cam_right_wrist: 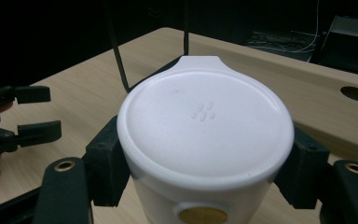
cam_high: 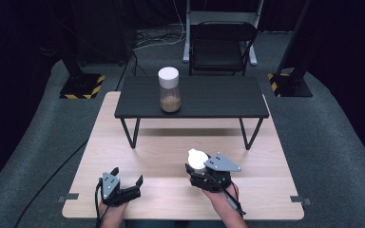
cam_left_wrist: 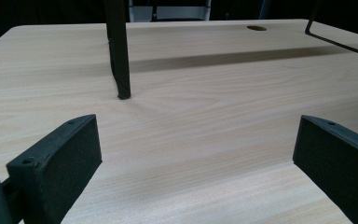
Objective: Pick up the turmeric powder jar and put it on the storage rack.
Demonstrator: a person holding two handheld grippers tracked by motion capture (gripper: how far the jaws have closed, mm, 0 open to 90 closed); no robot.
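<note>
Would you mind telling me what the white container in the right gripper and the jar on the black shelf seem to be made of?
The white container, clamped in the right gripper, looks like matte moulded plastic: an even, soft sheen and small raised dots on its lid. The jar on the black shelf has a see-through body, glass or clear plastic, showing brownish contents, and an opaque white lid, probably plastic.

1. No words, brand names or numbers can be read on any surface.
2. White lid (cam_right_wrist: 205, 126), held between the right gripper's (cam_right_wrist: 205, 163) jaws: a small embossed cluster of dots at its centre, forming no legible character.
3. Stand bases (cam_high: 81, 86) on the floor beyond the table: yellow-and-black hazard stripes at their corners, a warning marking without text.
</note>
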